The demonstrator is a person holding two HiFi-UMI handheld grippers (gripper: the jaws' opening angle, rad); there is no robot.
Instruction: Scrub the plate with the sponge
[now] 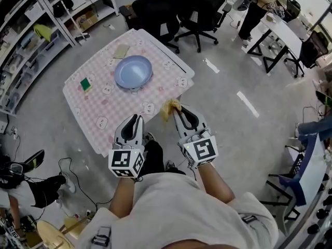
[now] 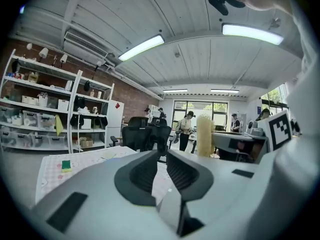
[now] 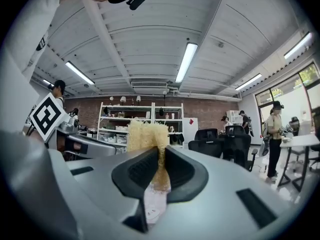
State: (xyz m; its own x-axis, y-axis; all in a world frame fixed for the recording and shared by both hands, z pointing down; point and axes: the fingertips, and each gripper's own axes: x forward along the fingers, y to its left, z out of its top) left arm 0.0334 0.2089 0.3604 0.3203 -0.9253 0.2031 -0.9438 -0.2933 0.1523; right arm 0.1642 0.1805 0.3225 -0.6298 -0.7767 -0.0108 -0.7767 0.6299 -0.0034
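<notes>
A light blue plate (image 1: 133,71) lies in the middle of a small table (image 1: 119,113) covered with a pink checked cloth. My right gripper (image 1: 179,111) is held in the air off the table's near right corner, shut on a yellow scrub sponge (image 1: 170,108); in the right gripper view that sponge (image 3: 145,134) stands up between the jaws of the right gripper (image 3: 161,151). My left gripper (image 1: 136,119) hovers over the table's near edge, its jaws together on nothing. The left gripper view shows the left gripper (image 2: 161,156) and the yellow sponge (image 2: 203,134) beside it.
A green sponge (image 1: 85,83) lies on the cloth's left side and a pale flat piece (image 1: 121,51) at its far side. Black office chairs (image 1: 197,9) stand behind the table, shelving (image 1: 31,35) at the left, desks and a person (image 1: 259,4) at the far right.
</notes>
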